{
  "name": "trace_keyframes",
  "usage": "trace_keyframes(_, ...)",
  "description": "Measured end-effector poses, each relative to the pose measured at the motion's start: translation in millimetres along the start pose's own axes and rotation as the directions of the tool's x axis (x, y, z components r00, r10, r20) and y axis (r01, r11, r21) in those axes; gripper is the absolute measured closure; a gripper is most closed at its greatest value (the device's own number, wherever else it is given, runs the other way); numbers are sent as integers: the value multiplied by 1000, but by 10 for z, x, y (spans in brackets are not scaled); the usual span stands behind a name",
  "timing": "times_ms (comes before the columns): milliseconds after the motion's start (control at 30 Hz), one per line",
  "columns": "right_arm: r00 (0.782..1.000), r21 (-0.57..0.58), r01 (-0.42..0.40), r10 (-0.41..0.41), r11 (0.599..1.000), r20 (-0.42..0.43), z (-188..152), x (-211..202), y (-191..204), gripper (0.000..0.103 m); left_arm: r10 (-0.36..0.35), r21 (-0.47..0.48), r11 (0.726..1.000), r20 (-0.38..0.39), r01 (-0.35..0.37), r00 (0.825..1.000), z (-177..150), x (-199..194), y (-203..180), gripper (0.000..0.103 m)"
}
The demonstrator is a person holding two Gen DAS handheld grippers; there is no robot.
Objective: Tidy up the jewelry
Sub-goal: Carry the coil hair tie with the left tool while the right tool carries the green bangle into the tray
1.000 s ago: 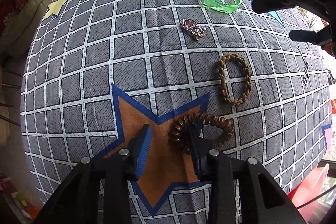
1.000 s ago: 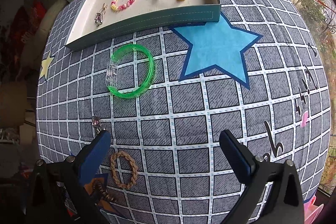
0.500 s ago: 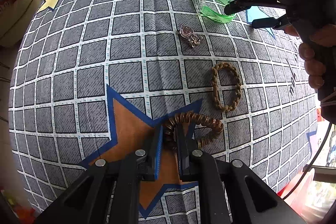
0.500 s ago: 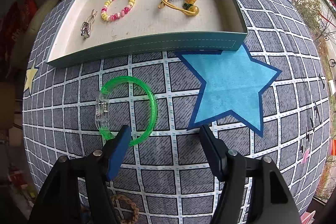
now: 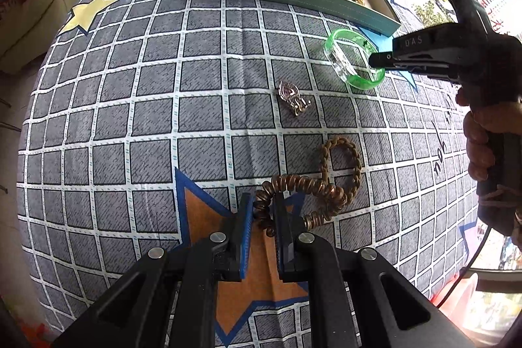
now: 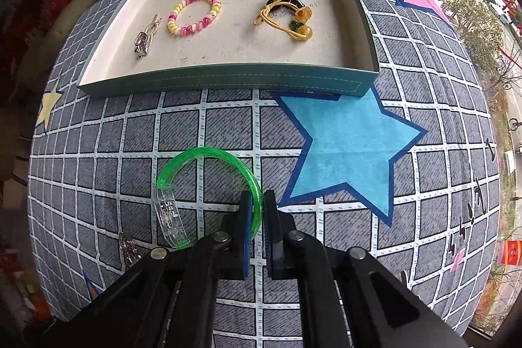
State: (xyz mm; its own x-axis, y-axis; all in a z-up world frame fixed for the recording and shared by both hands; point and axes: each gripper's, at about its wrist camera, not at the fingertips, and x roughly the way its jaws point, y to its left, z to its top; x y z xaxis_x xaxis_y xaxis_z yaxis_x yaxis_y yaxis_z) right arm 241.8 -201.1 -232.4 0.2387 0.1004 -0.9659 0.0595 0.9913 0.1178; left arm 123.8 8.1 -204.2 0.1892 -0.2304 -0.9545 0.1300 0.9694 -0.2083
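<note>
My left gripper [image 5: 262, 207] is shut on a brown spiral hair tie [image 5: 303, 185] over the orange star. My right gripper [image 6: 257, 204] is shut on the rim of a green plastic bangle [image 6: 208, 155], which lies on the checked cloth; the bangle also shows in the left wrist view [image 5: 354, 61] with the right gripper [image 5: 375, 61] on it. The open teal tray [image 6: 228, 80] lies beyond, holding a pink-yellow bead bracelet [image 6: 194, 13], a silver clip [image 6: 145, 41] and yellow hair ties [image 6: 290, 18].
A braided brown bracelet [image 5: 342, 158] and a silver heart pendant [image 5: 292, 97] lie on the cloth between the grippers. A blue star patch [image 6: 349, 145] is right of the bangle. The table edge curves off at left and right.
Both grippers have closed: the left on the spiral hair tie, the right moved forward to the green bangle and shut on its rim. The hair tie has shifted slightly toward the braided bracelet.
</note>
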Motion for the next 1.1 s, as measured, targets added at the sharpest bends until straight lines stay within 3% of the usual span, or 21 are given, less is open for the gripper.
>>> trace_keyframes(267, 996, 23, -82, 81, 996, 29, -21, -290, -223, 96, -16, -7, 1000, 86, 17, 996, 294, -174, 153, 78)
trace_keyframes(467, 992, 23, -107, 106, 994, 63, 23, -494, -258, 96, -20, 4, 1000, 150, 20, 989, 591, -198, 58, 78)
trace_keyframes(800, 986, 19, -121, 118, 992, 122, 520, -609, -235, 96, -16, 7, 1000, 221, 14, 975, 1156, -227, 49, 78)
trace_keyframes(1100, 985, 47, -133, 127, 990, 117, 957, -459, -375, 96, -8, -11, 1000, 266, 11, 964, 1783, -117, 45, 78)
